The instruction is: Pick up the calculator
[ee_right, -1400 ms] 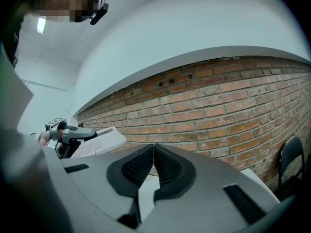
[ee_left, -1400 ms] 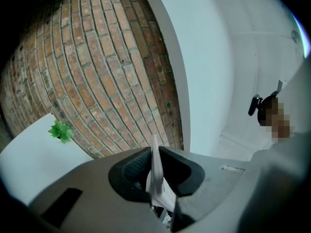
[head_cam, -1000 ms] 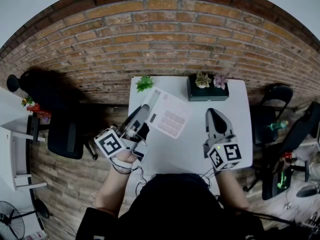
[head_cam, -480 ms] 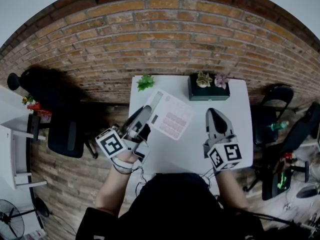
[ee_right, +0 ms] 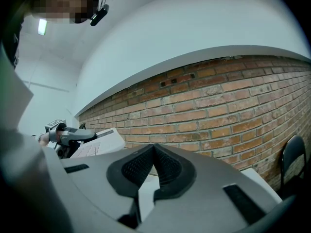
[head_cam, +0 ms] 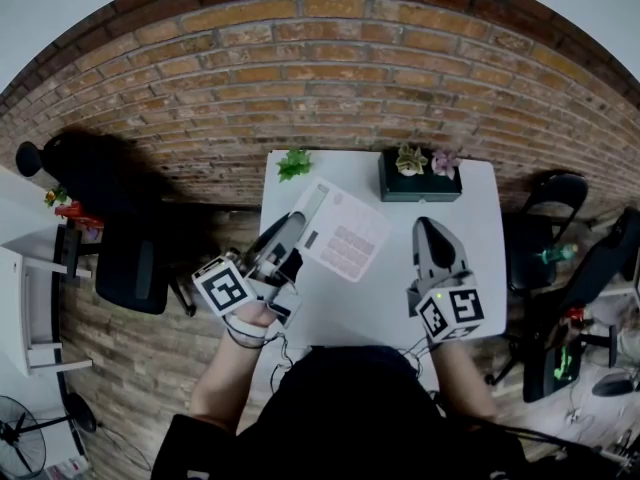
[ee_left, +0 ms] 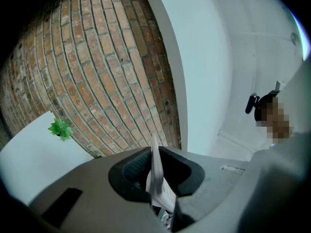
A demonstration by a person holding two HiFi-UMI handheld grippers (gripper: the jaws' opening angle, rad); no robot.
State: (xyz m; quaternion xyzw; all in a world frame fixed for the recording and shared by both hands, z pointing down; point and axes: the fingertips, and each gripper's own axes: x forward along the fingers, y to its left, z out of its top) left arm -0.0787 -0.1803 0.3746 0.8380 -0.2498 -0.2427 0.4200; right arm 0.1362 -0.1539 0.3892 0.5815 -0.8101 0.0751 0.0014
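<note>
The left gripper (head_cam: 291, 230) has its two fingers pinching the calculator (head_cam: 342, 234) by the edge near the display; in the left gripper view the thin white edge of it stands upright between the dark pads, which press on it from both sides. The calculator is white with pale pink keys and it is over the left half of the white table (head_cam: 395, 303), tilted, just in front of a small green plant (head_cam: 292, 164). Whether its far side touches the table top I cannot tell. The right gripper (head_cam: 426, 224) is over the right half of the table, well apart from the calculator, and its fingers are pressed together with nothing between them. Beyond it, at the far edge of the table, stands a black planter (head_cam: 420, 185) with small succulents. A brick wall (ee_right: 228, 101) is behind the table, and a dark chair (head_cam: 556, 194) stands at the right side
</note>
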